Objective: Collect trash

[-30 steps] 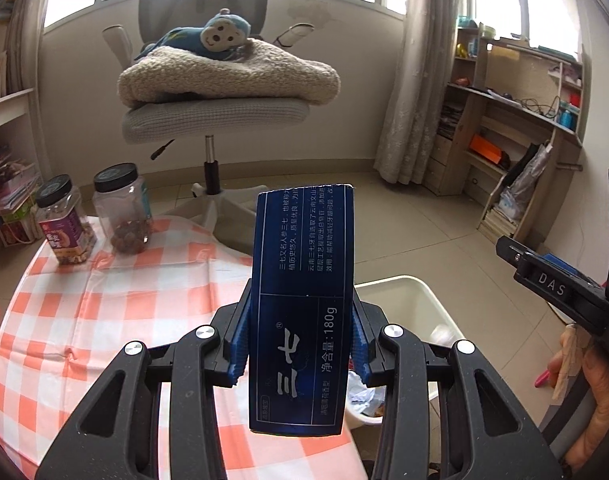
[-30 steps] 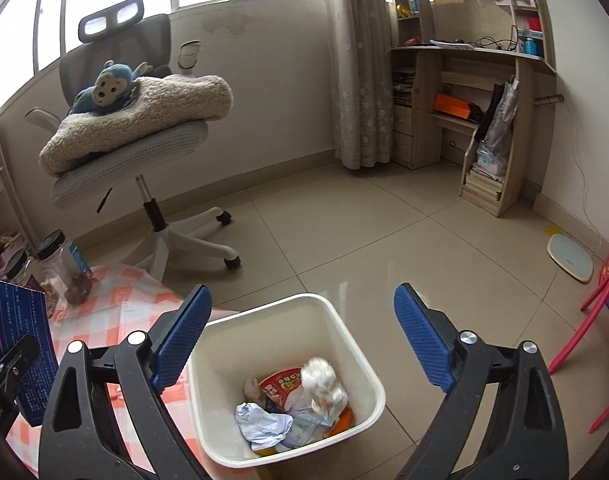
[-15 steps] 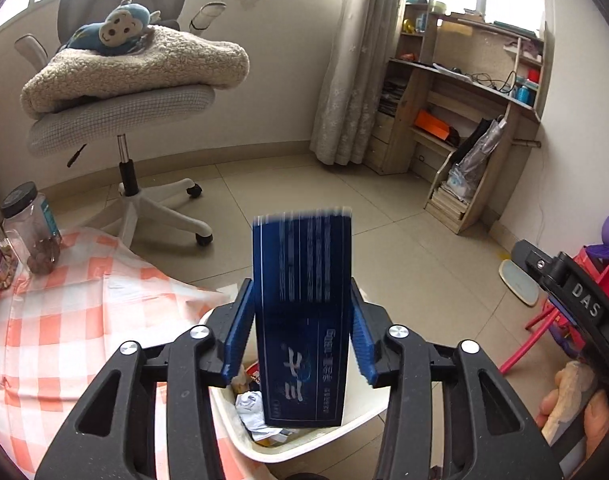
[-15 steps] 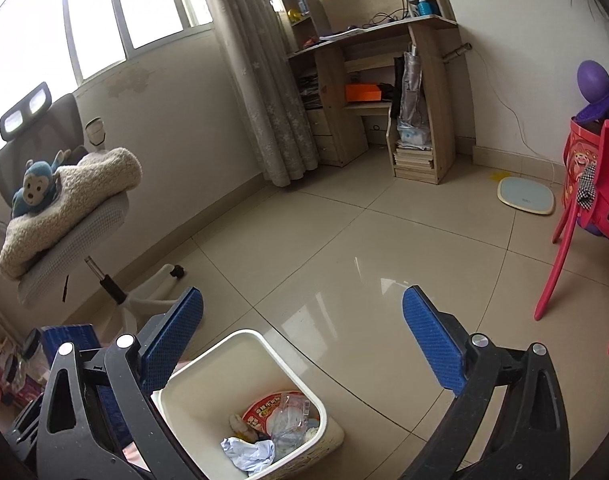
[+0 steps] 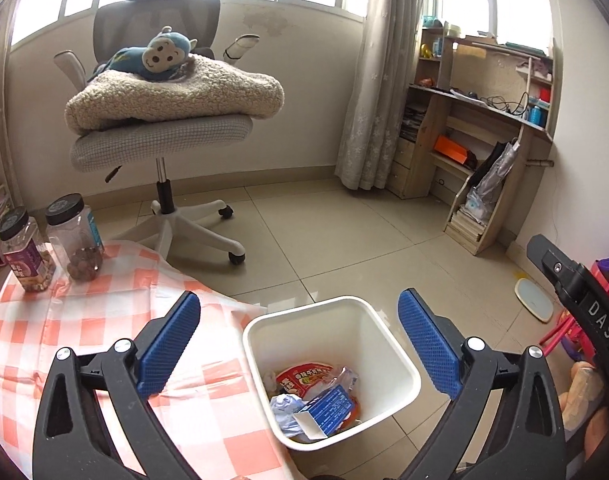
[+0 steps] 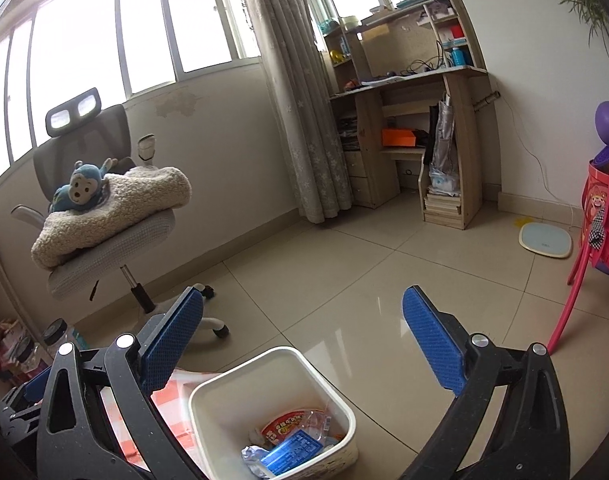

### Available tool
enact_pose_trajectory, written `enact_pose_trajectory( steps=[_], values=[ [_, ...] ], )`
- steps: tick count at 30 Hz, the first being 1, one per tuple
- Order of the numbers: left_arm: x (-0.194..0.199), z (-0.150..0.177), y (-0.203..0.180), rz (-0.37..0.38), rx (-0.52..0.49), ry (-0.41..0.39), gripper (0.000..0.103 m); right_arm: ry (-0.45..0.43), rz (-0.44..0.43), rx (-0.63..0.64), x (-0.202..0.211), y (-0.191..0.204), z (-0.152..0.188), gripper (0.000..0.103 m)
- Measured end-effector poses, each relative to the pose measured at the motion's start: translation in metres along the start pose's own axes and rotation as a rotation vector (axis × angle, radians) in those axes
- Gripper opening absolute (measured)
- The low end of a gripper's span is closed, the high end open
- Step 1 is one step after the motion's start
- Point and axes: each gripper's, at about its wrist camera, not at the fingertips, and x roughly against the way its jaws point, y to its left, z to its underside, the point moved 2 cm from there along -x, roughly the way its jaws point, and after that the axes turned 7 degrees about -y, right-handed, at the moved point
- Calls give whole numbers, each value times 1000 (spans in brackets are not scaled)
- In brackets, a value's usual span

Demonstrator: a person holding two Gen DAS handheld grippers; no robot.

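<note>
One blue box [image 5: 327, 405]: flattened, white print, end flap open | lies tilted atop wrappers inside white bin [image 5: 388, 336] | my left claw [image 5: 299, 340] opening wide, empty | right claw [image 6: 303, 340] wide, empty.

Daylight floods in through the overexposed windows [image 6: 116, 36] behind the office chair [image 5: 160, 120], leaving soft shadows and a sheen on the floor tiles [image 6: 356, 320], while fisheye bending and dark vignetting mark both sharp views' edges.

White bin [image 5: 400, 364] holds a blue box [image 5: 329, 407] and red wrapper [image 5: 304, 376]; beside the bin, orange-and-white checked cloth [image 5: 64, 320].
</note>
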Motion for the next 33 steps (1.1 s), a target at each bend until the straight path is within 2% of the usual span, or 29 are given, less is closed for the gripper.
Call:
enact_pose_trajectory(
  steps=[5,11,20,27,33],
  values=[
    [34,6,40,-74,67,-35,96,-30,-91,39,21,34,7,96],
    [69,13,84,-183,71,-30,96,31,-151,104,41,72,19,96],
    [107,46,126,-210,103,-36,96,133,-276,214,68,116,67,96],
    [113,68,146,-250,107,-17,96,141,-297,236,75,128,77,96],
    [115,72,155,-265,131,-3,96,174,-311,240,72,135,88,96]
  ],
)
